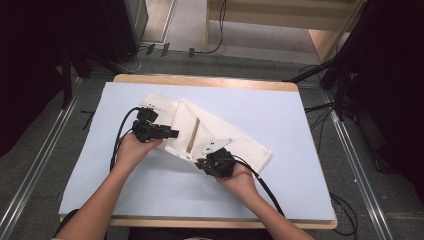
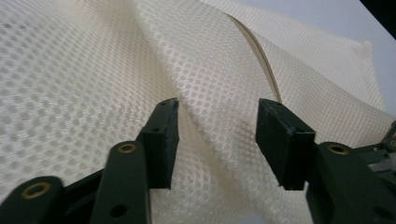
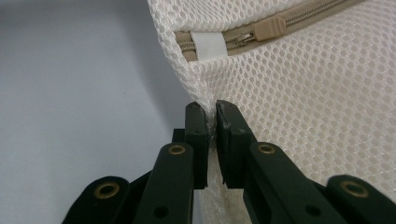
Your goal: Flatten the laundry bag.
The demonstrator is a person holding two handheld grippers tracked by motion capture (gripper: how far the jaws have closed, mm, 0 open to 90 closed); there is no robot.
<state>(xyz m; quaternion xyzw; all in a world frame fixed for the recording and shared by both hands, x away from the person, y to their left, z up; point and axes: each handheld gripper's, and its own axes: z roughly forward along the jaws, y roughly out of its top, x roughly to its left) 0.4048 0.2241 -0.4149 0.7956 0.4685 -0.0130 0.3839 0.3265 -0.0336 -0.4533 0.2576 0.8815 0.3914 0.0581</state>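
The right tongs [image 3: 211, 112] pinch the mesh bag [image 1: 240, 135] at its corner beside the zipper [image 3: 261, 28]; the left tongs [image 2: 217, 116] gape over its mid fold.

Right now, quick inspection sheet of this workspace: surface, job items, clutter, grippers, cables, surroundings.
Surface: wooden table under a pale blue sheet.
Job's things: white mesh bag with beige zipper, lying partly folded on the sheet.
Clutter: nothing seen.
Grippers: left gripper open, jaws over a ridge of mesh; right gripper shut on the bag's edge below the zipper end.
Cables: one black cable trails from each gripper; more lie on the floor beyond the table.
Surroundings: grey floor with metal rails, dark stands, wooden furniture behind.
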